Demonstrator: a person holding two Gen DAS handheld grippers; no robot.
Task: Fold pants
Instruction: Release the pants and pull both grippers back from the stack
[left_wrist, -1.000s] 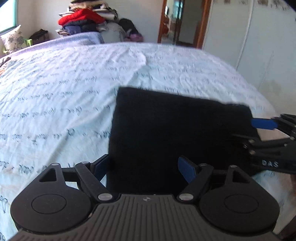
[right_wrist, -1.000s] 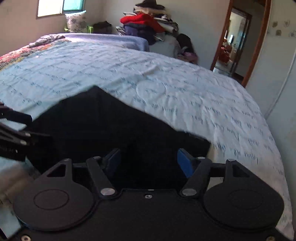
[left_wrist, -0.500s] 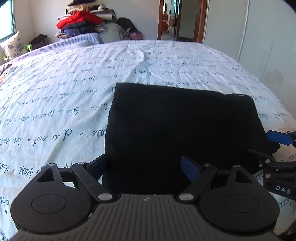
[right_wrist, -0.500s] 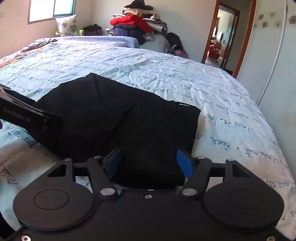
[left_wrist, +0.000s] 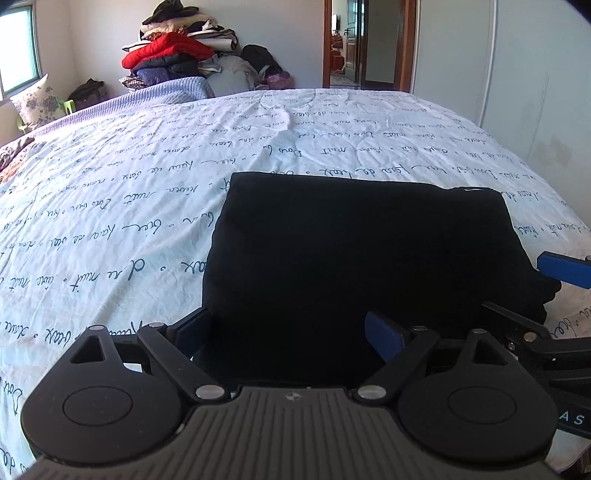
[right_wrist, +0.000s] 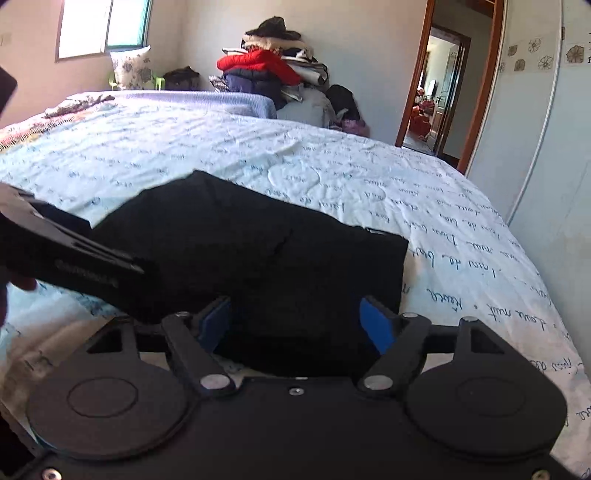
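The black pants lie folded into a flat rectangle on the pale blue bedspread. My left gripper hovers at their near edge. Its jaws are opening, and dark cloth shows in the gap but the blue pads do not press on it. My right gripper stands at the right near corner of the pants. Its jaws are opening too, with no grip on the cloth. The right gripper's blue pad shows at the edge of the left wrist view. The left gripper's body crosses the right wrist view's left side.
A pile of clothes with a red jacket is heaped beyond the bed's far edge, next to an open doorway. A white wardrobe runs along the bed's right side. A flowered pillow sits under the window.
The pants have settled from a raised, skewed shape into a flat rectangle. Both grippers have drawn back toward the pants' near edge, and their jaws stand wider apart.
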